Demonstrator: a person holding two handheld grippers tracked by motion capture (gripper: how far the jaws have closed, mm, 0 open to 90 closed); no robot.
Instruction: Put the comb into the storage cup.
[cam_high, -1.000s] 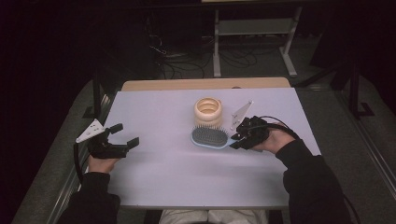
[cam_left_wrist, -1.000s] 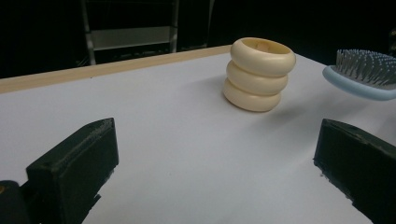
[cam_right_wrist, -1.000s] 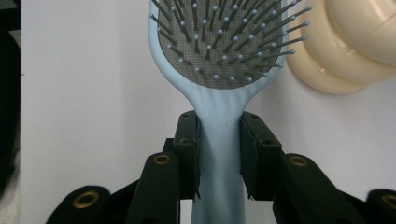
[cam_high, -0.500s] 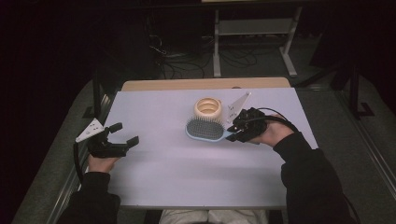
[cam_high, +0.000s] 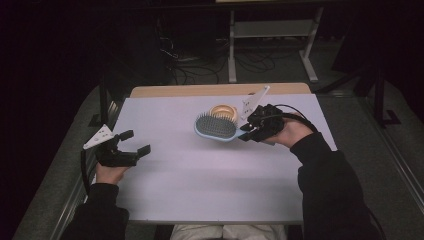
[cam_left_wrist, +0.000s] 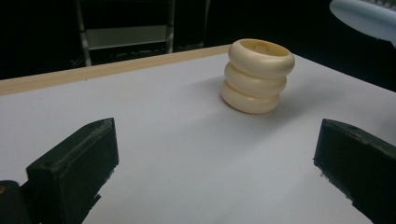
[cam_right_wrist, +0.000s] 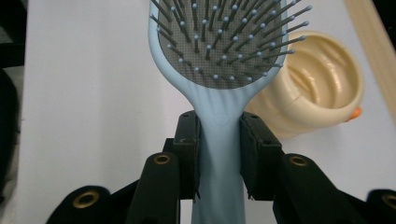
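Two grippers work over a white table (cam_high: 200, 185) in the high view: the left gripper (cam_high: 131, 147) rests at the near left with jaws spread and empty, while the right gripper (cam_high: 245, 131) pinches the handle of a light blue oval hairbrush with grey bristles (cam_high: 216, 126), held above the table just in front of a cream ribbed ring-shaped holder (cam_high: 223, 110). In the left gripper view, the holder (cam_left_wrist: 257, 76) stands upright far ahead. In the right gripper view, black pads (cam_right_wrist: 189, 154) clamp the brush handle (cam_right_wrist: 218, 154), bristles up.
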